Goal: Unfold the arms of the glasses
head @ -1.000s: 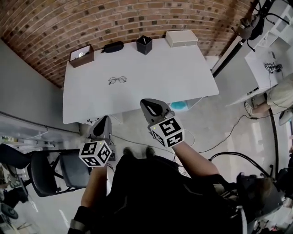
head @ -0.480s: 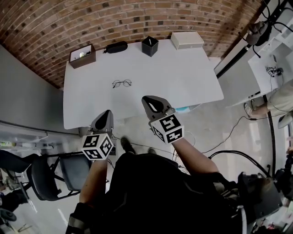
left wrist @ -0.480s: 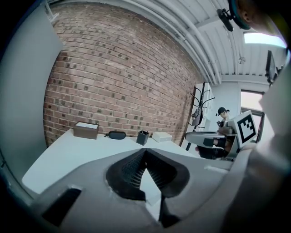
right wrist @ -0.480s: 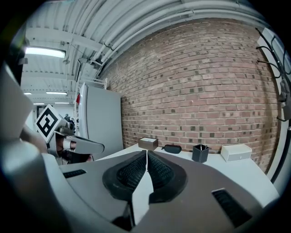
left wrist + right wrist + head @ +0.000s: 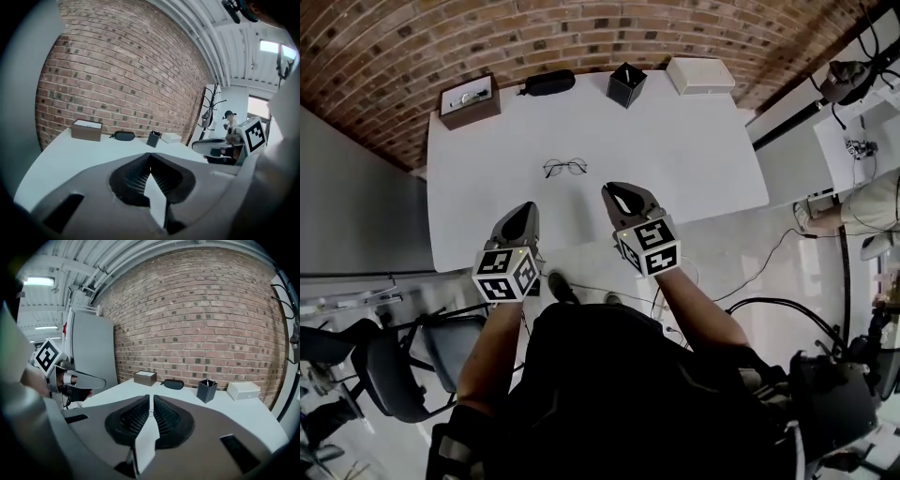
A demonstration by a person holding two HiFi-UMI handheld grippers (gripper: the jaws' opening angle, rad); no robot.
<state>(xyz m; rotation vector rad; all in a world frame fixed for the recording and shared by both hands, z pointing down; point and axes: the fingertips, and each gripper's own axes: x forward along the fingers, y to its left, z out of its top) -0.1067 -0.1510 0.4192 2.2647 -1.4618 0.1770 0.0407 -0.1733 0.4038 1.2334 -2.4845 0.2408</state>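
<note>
Nearest the person, the left gripper (image 5: 525, 208) and the right gripper (image 5: 623, 190) hang side by side. Their tips reach in over the near edge of the white table (image 5: 703, 159). Each has its jaws pressed together with nothing between them. A little farther on, ahead of the gap between the two and touching neither, the glasses (image 5: 565, 168) lie on the tabletop. They are too small to tell how the arms sit. Along the far edge, against the brick wall (image 5: 412, 37), stand a brown box (image 5: 470, 99), a black case (image 5: 549, 83), a pen cup (image 5: 626, 85) and a white box (image 5: 700, 75), from left to right.
</note>
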